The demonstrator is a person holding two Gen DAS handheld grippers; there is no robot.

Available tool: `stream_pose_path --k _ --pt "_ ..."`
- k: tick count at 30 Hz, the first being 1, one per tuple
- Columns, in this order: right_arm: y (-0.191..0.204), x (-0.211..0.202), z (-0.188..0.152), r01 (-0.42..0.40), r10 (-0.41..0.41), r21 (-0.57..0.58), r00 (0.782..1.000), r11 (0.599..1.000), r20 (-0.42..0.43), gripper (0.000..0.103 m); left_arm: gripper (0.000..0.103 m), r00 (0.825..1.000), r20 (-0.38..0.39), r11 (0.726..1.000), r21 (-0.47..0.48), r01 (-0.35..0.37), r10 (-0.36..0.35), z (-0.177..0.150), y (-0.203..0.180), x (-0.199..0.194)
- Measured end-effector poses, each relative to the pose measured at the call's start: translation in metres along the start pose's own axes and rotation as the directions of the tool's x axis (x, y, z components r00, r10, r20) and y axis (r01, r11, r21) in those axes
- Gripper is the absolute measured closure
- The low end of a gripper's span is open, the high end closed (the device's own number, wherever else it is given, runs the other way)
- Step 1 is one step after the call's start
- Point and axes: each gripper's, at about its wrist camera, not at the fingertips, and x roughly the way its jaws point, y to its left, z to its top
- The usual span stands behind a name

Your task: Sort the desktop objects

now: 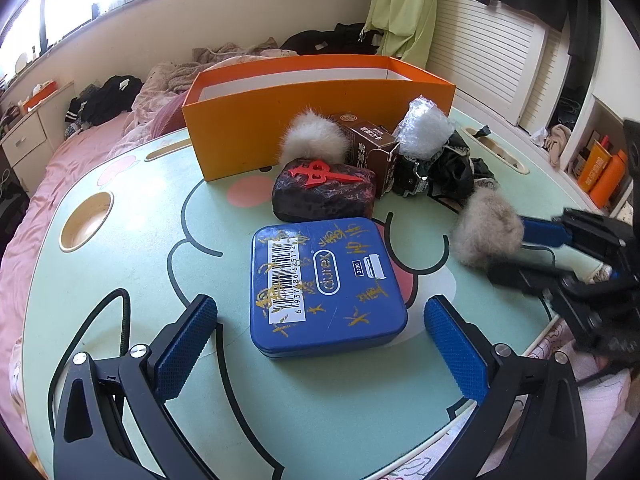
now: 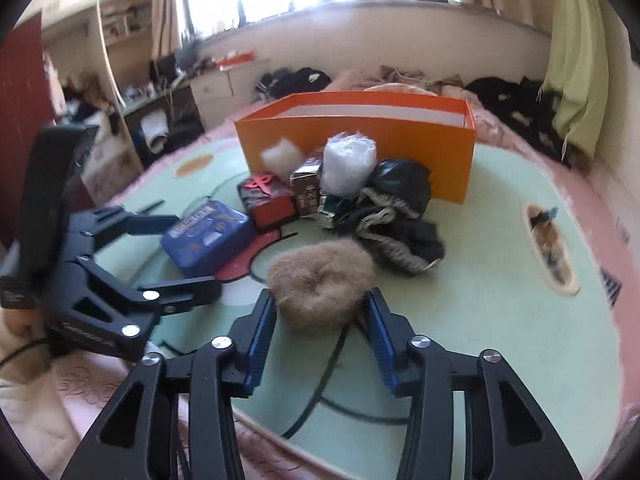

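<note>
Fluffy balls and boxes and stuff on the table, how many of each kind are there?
Fluffy balls: 2, white and brown
Boxes: 3, orange box, blue tin, brown carton
Wrapped bundles: 2, dark and clear
Dark cloth pile: 1
Total: 8

Glossy metal tin (image 1: 326,286); fluffy fur pompom (image 2: 320,280); matt cardboard box (image 1: 280,120)

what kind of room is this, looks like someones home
Most likely a bedroom at home. The green cartoon lap table sits on a bed with pink bedding, clothes are piled under the window, and a bedside cabinet stands nearby.
</note>
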Motion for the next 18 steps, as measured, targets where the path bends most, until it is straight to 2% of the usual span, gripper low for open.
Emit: stream_pose_path --k 2,3,4,5,7,8,18 --pt "0.001 -0.008 -0.007 0.062 -0.061 -0.015 0.998 0.998 0.036 0.036 0.000 1.000 0.000 1.000 0.000 0.000 0.000 0.000 0.000 0.000" --pt "0.001 -0.009 -0.008 0.073 -0.073 -0.011 0.996 0.997 0.045 0.030 0.000 1.000 0.000 1.000 0.000 -0.001 0.001 0.000 0.000 0.000" --pt "-0.002 -0.004 -0.009 0.075 -0.075 0.006 0.996 0.997 0.038 0.017 0.000 1.000 0.000 1.000 0.000 -0.001 0.001 0.000 0.000 0.000" --pt "-0.003 -0.001 -0.009 0.094 -0.095 0.007 0.994 0.996 0.049 0.010 0.000 1.000 -0.001 1.000 0.002 -0.002 0.002 0.000 0.000 0.000" --pt "-0.001 0.007 -0.009 0.189 -0.188 -0.018 0.981 0.982 0.041 0.006 0.000 1.000 0.000 1.000 0.003 -0.004 0.004 0.000 -0.001 -0.001" --pt "-0.001 0.008 -0.009 0.203 -0.202 -0.015 0.978 0.979 0.043 0.002 0.000 1.000 0.000 1.000 0.002 -0.003 0.003 0.000 -0.001 0.000" --pt "-0.003 0.008 -0.009 0.203 -0.202 -0.009 0.978 0.979 0.045 0.000 0.000 1.000 0.000 1.000 0.000 -0.004 0.004 0.001 -0.002 0.000"
